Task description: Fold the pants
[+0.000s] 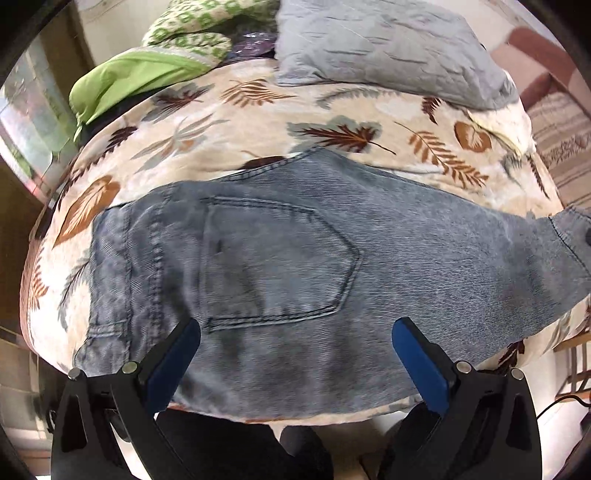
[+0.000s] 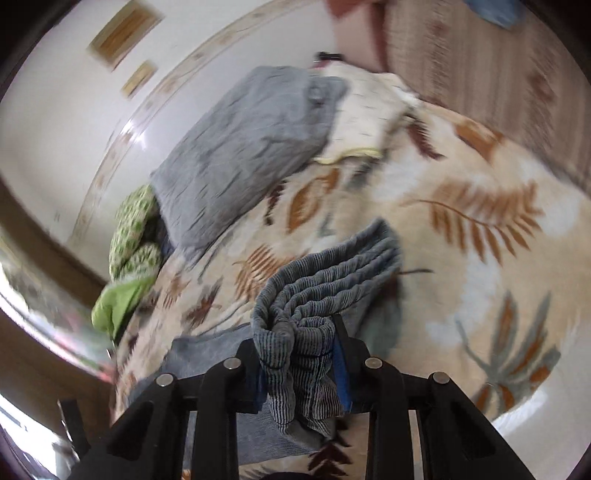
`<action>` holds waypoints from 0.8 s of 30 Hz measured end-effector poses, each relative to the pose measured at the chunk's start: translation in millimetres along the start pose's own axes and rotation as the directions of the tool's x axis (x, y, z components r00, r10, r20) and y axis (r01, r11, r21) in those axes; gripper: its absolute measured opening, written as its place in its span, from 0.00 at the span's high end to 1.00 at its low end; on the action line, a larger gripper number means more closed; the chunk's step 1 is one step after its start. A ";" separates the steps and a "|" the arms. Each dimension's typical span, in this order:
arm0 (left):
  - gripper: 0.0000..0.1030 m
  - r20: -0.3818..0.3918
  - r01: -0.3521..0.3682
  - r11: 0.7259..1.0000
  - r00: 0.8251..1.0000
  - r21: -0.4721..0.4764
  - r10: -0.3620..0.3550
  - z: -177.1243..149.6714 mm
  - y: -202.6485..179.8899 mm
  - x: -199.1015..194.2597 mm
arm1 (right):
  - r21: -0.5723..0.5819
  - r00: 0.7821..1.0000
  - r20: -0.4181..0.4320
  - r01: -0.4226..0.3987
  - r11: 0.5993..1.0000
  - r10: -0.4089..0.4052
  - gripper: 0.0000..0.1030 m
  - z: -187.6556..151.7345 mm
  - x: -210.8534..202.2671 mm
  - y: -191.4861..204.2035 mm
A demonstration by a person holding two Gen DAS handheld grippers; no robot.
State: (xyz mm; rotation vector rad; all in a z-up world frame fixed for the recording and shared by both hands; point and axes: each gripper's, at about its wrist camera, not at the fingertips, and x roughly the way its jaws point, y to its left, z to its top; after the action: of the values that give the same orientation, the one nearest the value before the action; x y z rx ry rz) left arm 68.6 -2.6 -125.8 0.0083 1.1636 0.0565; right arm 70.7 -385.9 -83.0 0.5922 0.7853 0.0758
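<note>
Item 1, right gripper (image 2: 301, 354): your jaws are clamped on a bunched end of the jeans (image 2: 325, 280), several ribbed layers of denim gathered between the blue pads and spilling out either side. The bunch is lifted off the blanket (image 2: 480, 177), and the cloth trails down and back under the gripper to the part still lying flat.

Item 2, left gripper (image 1: 295, 343): your jaws stand wide apart, nothing between them. It hangs above the seat of the jeans (image 1: 295, 258), pointing steeply down, with the back pocket (image 1: 277, 258) just ahead of the fingertips. Whether the pads touch the denim cannot be told.

Item 3, jeans: spread on the leaf-print blanket at its near edge, long axis running across the left view, waistband end to the left, leg end off to the right, where the right gripper holds it. The held end is therefore yours on the right alone; the left is nearer the waist.

Item 4, judgement: the coming fold likely turns on carrying the leg end along that long axis toward the waistband, the left available to pin the seat.

Item 5, surroundings: grey pillow (image 1: 388, 48), green cloth (image 1: 122, 81) and patterned green cloth (image 1: 184, 33) at the far side, well apart from the jeans.
</note>
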 end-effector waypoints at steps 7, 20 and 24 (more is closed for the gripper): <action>0.00 0.022 0.023 0.997 1.000 -0.077 -0.021 -9.0 42.5 -8.9 | -0.278 0.990 -0.138 -0.011 0.960 -0.029 0.71 -36.7 48.5 108.7; 0.00 0.029 -0.012 0.993 0.999 -0.120 0.015 -10.0 74.5 -8.1 | -0.091 0.864 -0.452 -0.293 0.952 0.223 0.49 -89.0 117.4 114.8; 0.00 0.028 0.001 0.997 1.000 -0.073 0.002 -3.9 51.2 -4.8 | -0.002 0.896 -0.325 -0.321 0.947 0.303 0.37 -63.7 87.3 74.5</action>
State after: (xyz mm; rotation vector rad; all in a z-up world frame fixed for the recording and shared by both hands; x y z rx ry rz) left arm 61.0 48.2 -121.0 -0.0552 1.1326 0.0992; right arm 100.5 -269.2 -135.1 0.6584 0.9943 0.5000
